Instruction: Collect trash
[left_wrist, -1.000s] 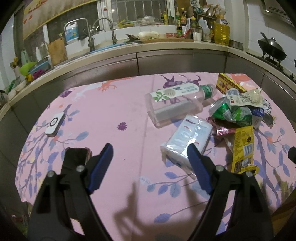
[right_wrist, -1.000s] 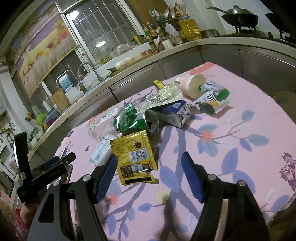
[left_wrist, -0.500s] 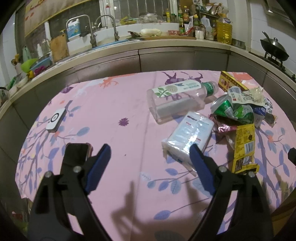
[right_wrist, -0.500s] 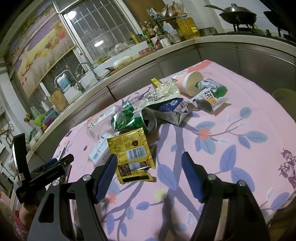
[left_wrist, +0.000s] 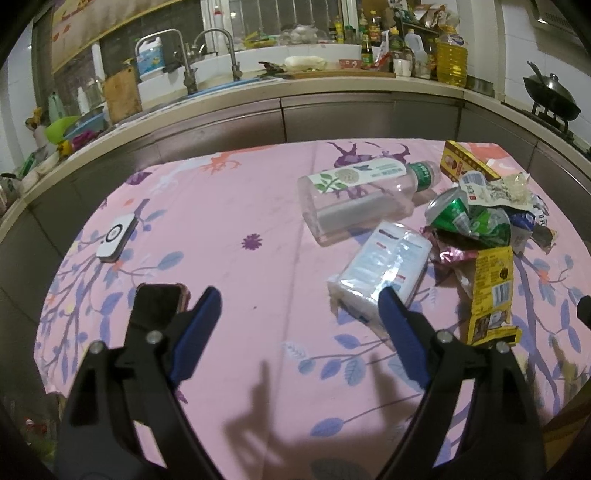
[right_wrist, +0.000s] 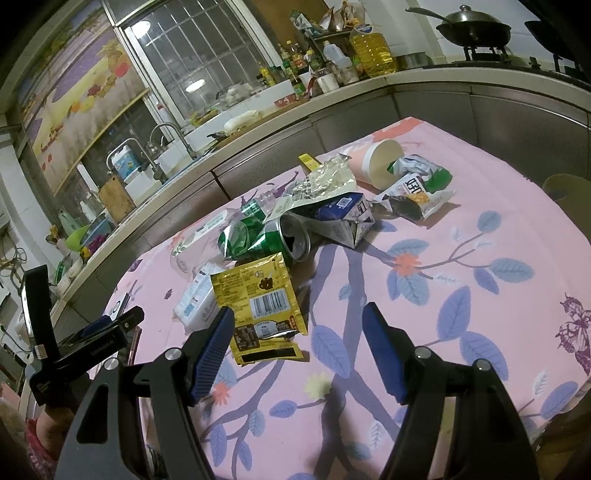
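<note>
Trash lies on a pink flowered tablecloth (left_wrist: 240, 206). A clear plastic bottle (left_wrist: 362, 192) lies on its side. A white tissue pack (left_wrist: 384, 266) is just ahead of my open, empty left gripper (left_wrist: 299, 299). A crushed green can (right_wrist: 273, 236), a yellow sachet (right_wrist: 258, 295), a torn carton (right_wrist: 347, 214), a paper cup (right_wrist: 376, 162) and snack wrappers (right_wrist: 417, 192) lie ahead of my open, empty right gripper (right_wrist: 299, 325). The sachet touches the right gripper's left fingertip line in the view.
A black phone (left_wrist: 159, 299) and a white remote-like device (left_wrist: 116, 236) lie at the table's left. A yellow-red box (left_wrist: 465, 162) sits at the far right. The left gripper's body (right_wrist: 74, 343) shows at the right view's left. A kitchen counter and sink curve behind the table.
Both grippers have drifted slightly; the table objects look a little closer and lower in the views. Nothing was grasped or released.
</note>
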